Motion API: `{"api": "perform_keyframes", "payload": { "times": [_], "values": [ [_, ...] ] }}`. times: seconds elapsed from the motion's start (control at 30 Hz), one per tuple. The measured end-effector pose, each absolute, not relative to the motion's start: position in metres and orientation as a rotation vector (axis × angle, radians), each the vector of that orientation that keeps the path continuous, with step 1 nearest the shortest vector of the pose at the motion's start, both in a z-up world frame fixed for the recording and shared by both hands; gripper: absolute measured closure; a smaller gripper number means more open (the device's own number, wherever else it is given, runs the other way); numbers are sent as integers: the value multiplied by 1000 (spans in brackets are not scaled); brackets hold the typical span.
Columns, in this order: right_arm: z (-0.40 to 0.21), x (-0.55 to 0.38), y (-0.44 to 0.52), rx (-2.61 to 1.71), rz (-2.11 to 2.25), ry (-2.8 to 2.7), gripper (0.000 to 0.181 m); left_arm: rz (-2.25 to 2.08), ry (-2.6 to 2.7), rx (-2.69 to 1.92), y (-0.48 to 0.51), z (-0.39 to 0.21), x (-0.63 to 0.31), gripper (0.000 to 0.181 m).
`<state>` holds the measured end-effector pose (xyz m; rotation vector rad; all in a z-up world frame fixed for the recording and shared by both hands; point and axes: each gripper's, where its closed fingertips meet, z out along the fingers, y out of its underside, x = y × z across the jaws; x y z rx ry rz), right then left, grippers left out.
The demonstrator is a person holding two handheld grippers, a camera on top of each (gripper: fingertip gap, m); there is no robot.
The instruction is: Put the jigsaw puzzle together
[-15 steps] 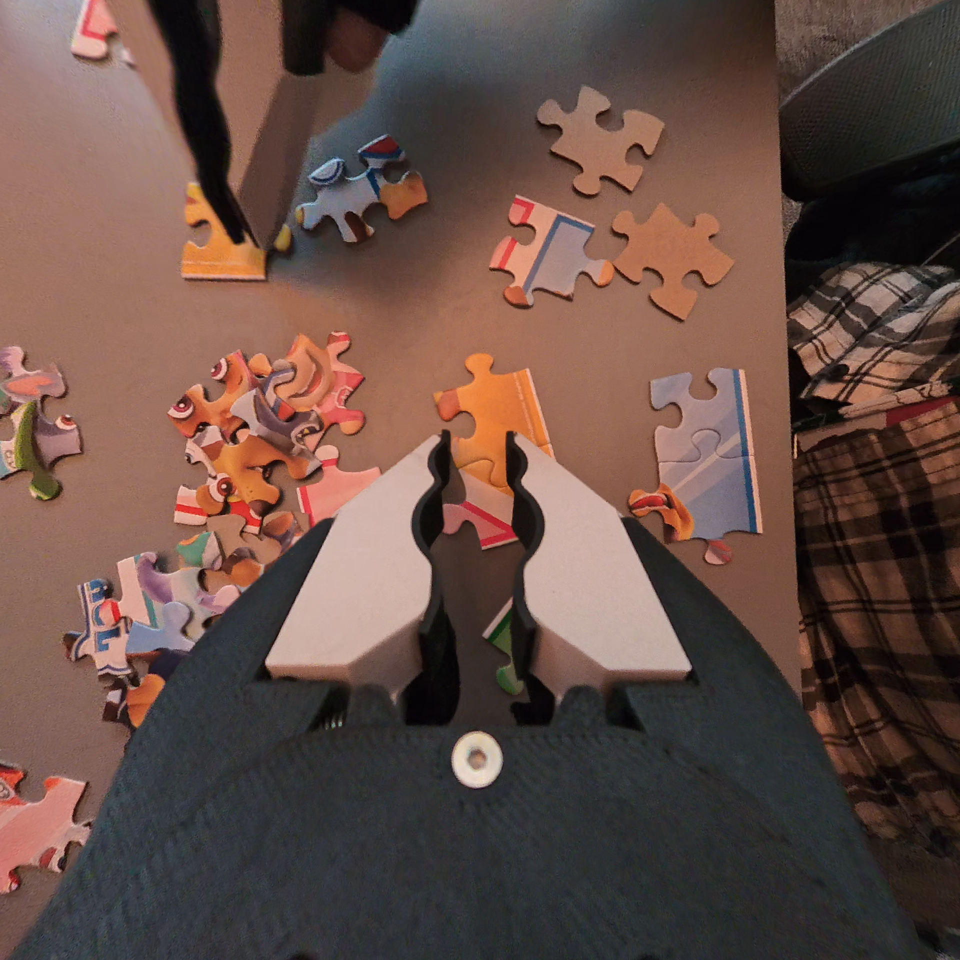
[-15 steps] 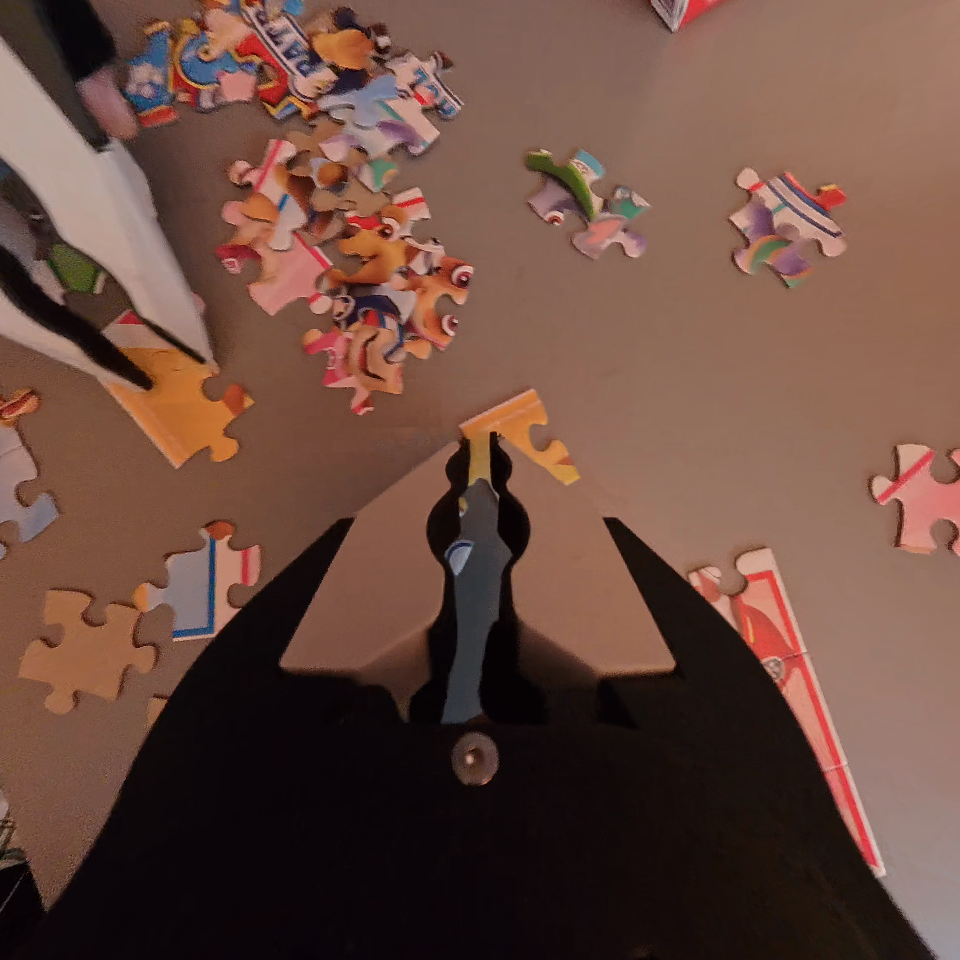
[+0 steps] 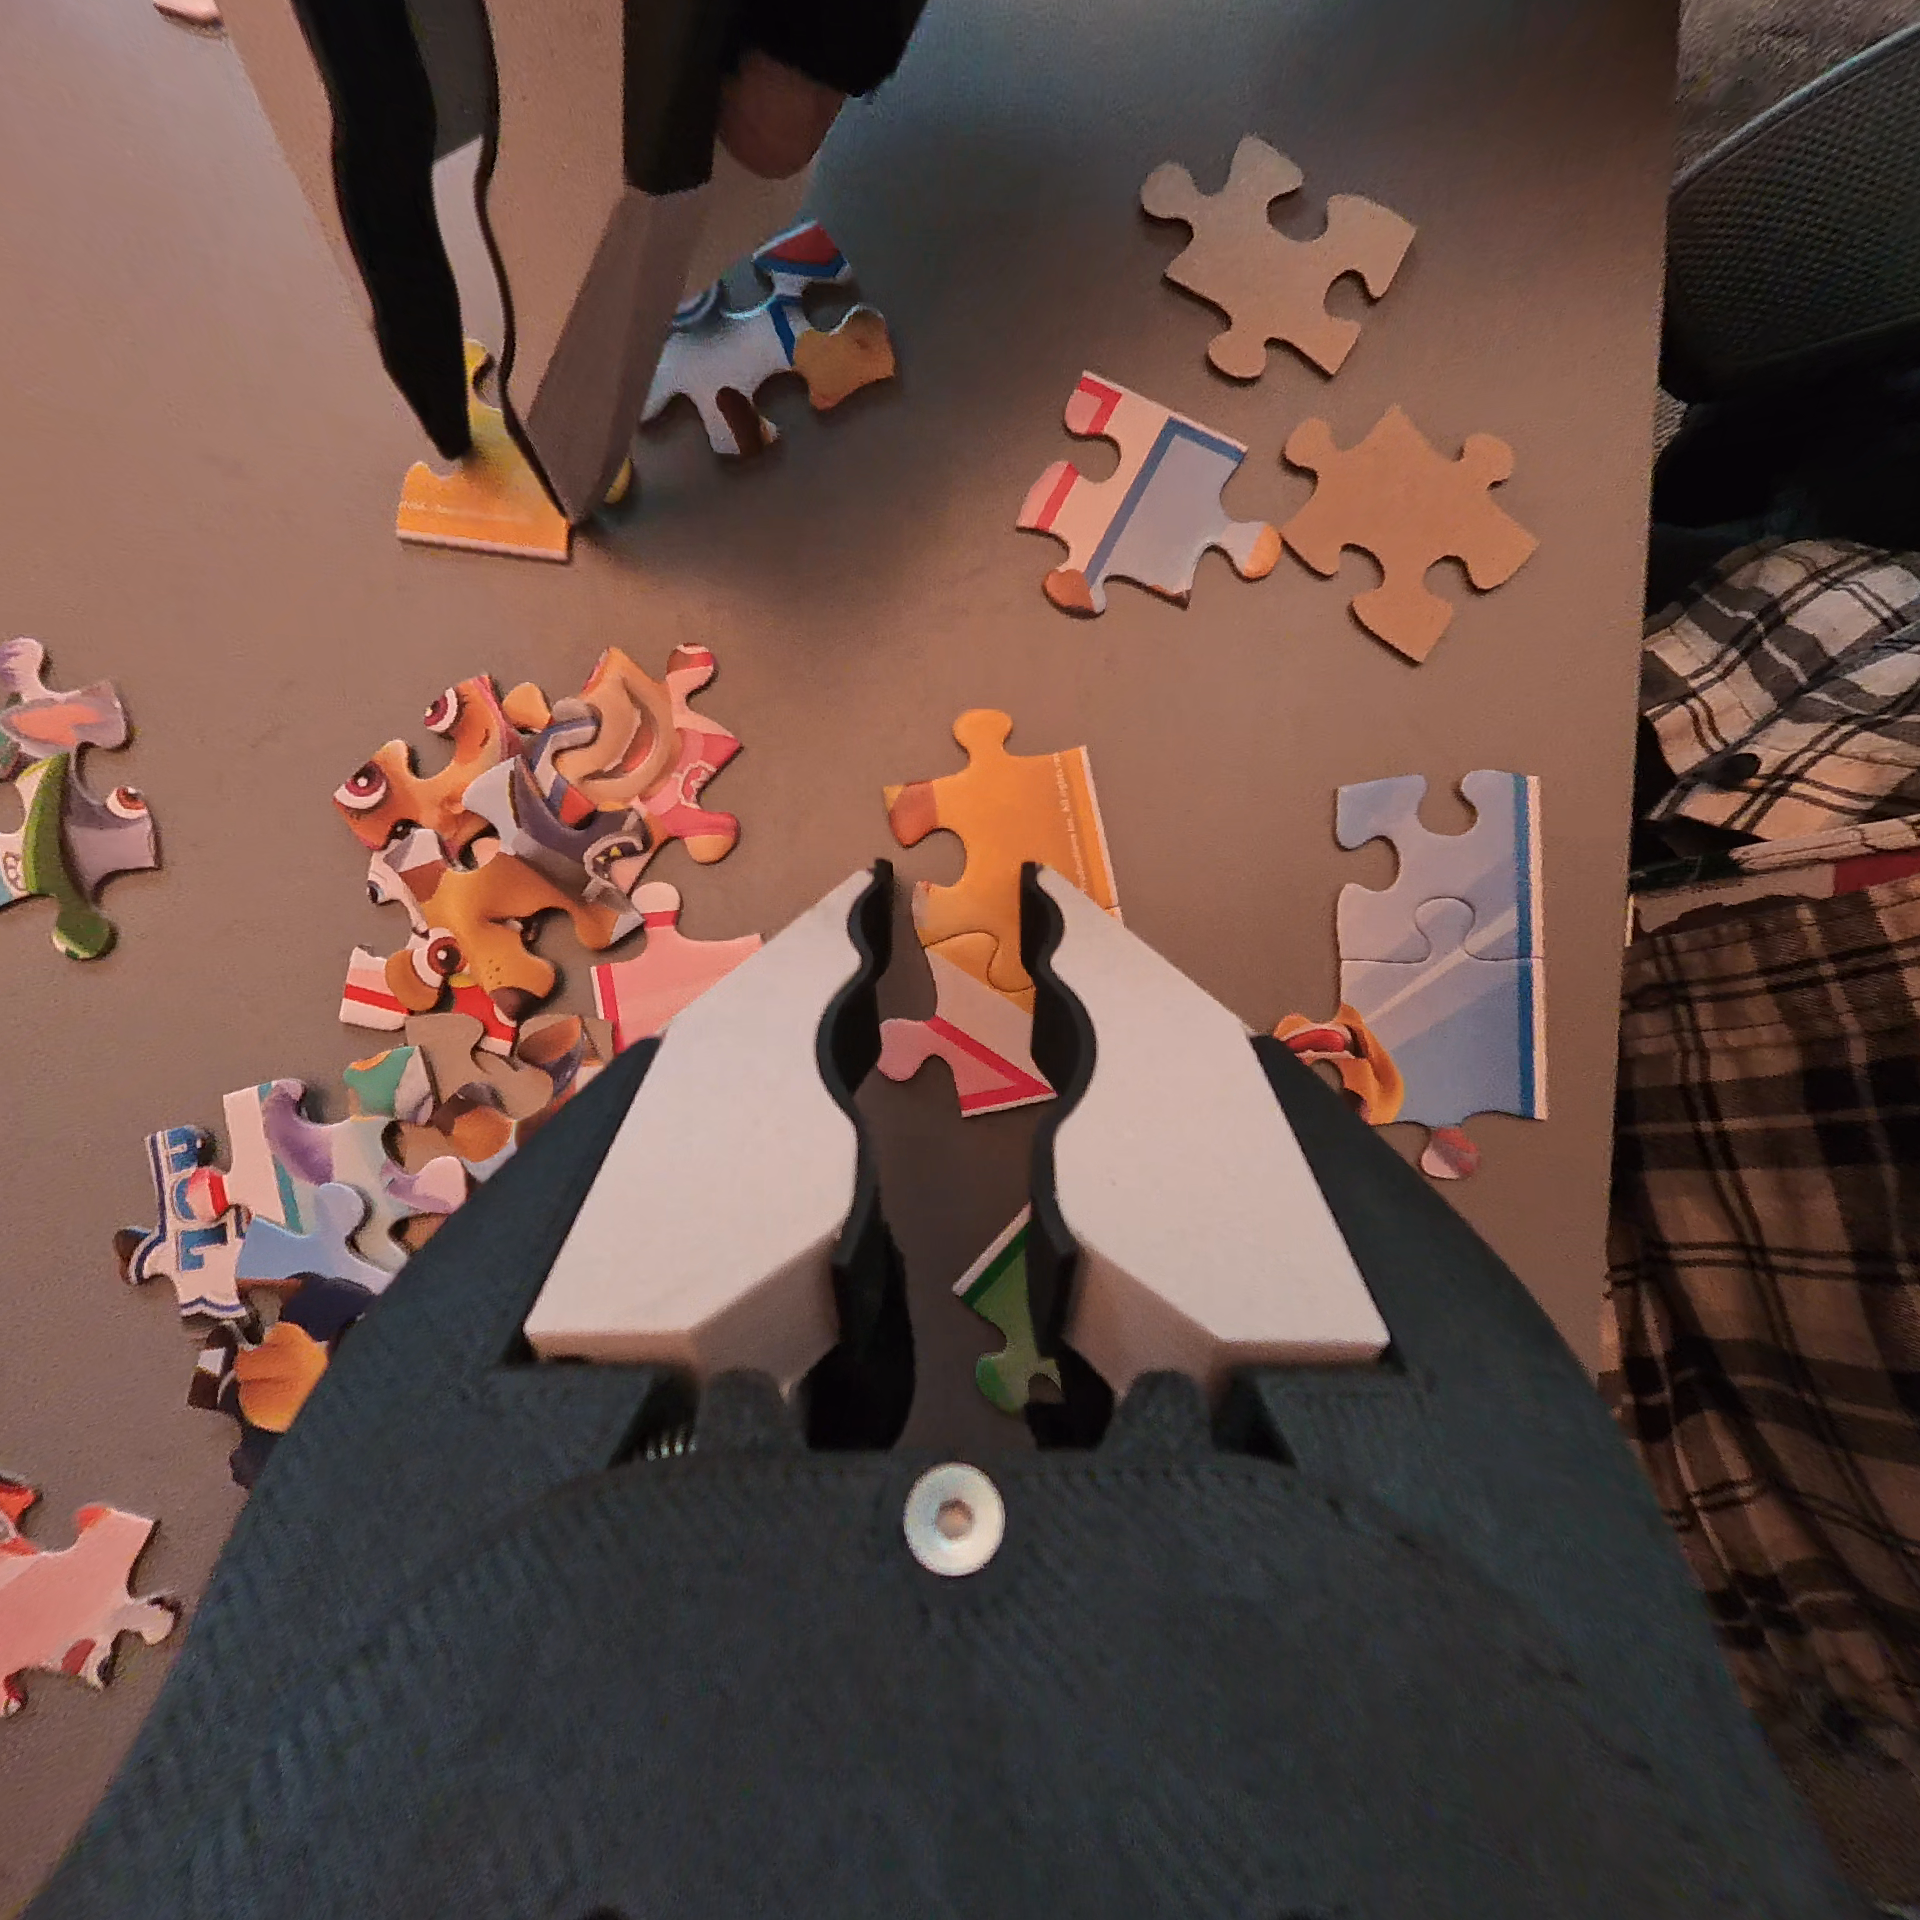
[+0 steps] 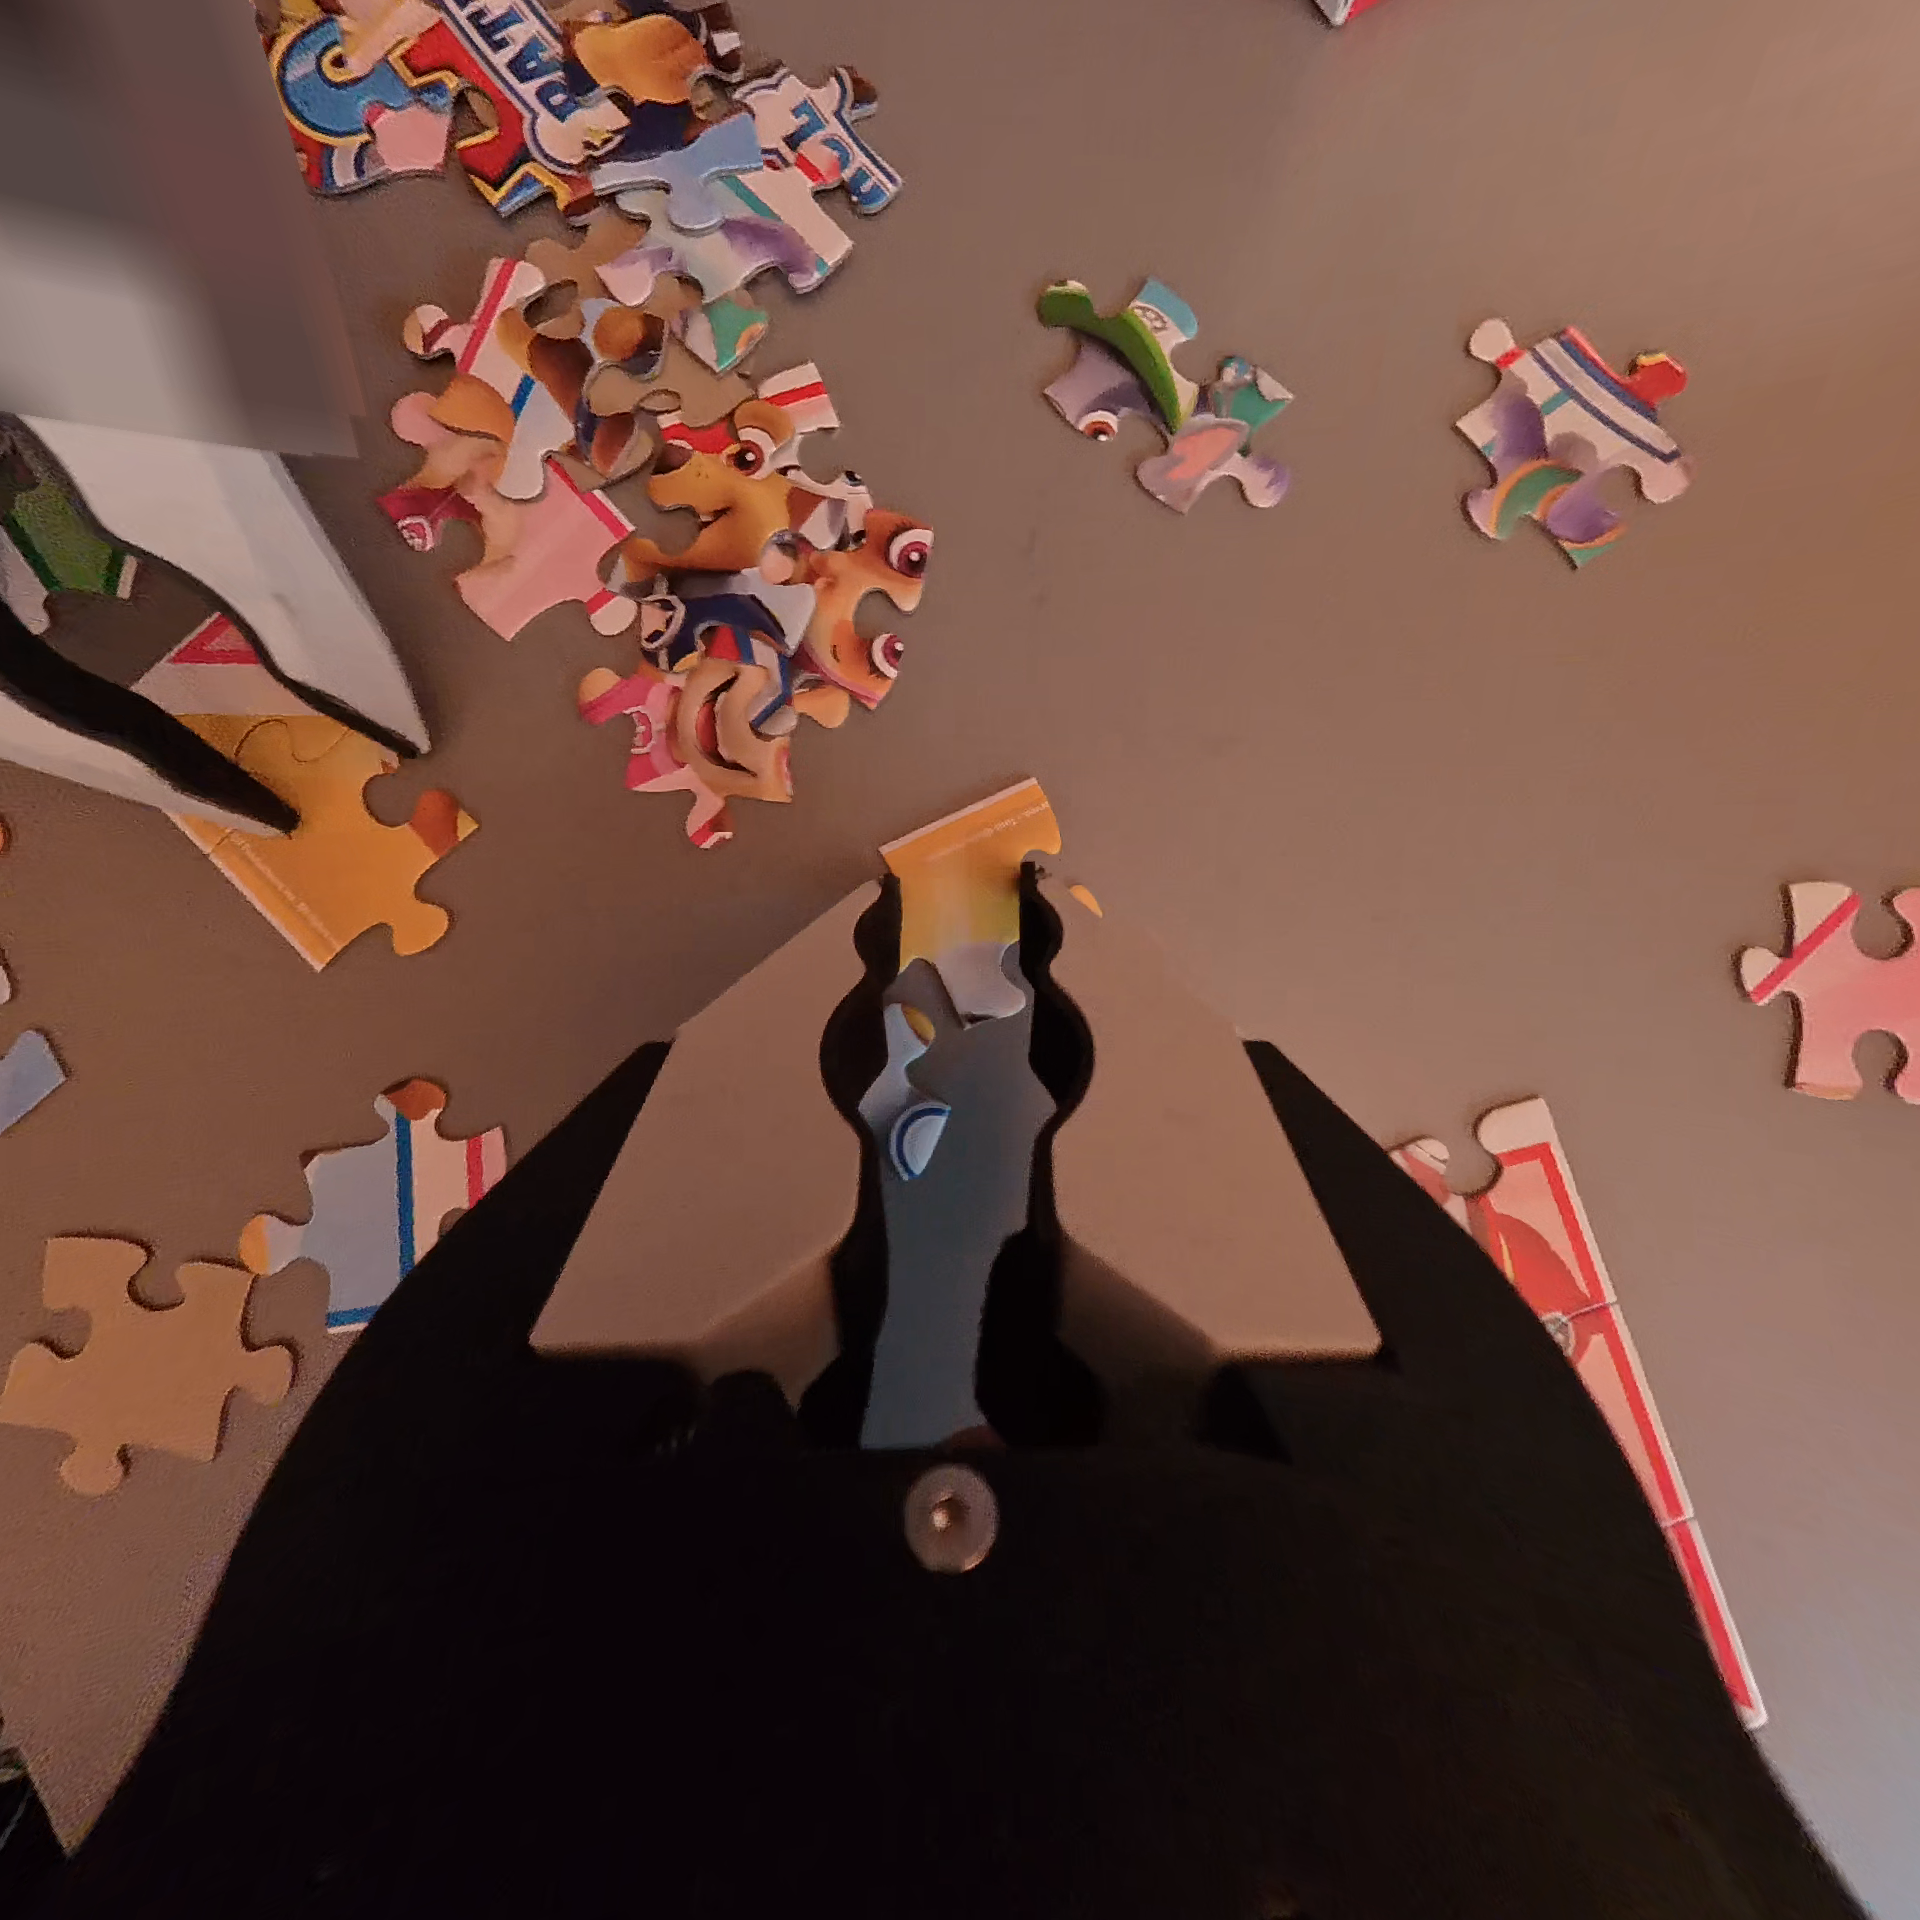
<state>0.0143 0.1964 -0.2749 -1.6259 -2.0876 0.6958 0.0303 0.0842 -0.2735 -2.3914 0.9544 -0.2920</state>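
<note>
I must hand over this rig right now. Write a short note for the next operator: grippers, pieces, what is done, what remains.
Left gripper: open, tips astride the joined orange-and-pink pair, which lies flat on the table.
Right gripper: open, tips down at the yellow edge piece; whether it pinches the piece is unclear.
Done: that pair, a blue pair and a red border strip are joined.
Left: the mixed heap, the scattered single pieces and two face-down pieces are not yet placed. Most of the puzzle remains.
</note>
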Motion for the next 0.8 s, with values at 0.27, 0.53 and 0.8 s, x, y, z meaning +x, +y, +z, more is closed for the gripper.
{"api": "perform_keyframes", "payload": {
  "times": [0.27,0.53,0.8],
  "values": [
    [-275,30,161,-1476,755,-2259,161,-329,1041,-2405,71,-275,30,157],
    [-275,58,113,-1155,791,-2554,161,-220,1091,-2468,64,-274,6,161],
    [-268,69,124,-1390,659,-2401,149,-213,1158,-2380,87,-268,34,161]
  ]
}}
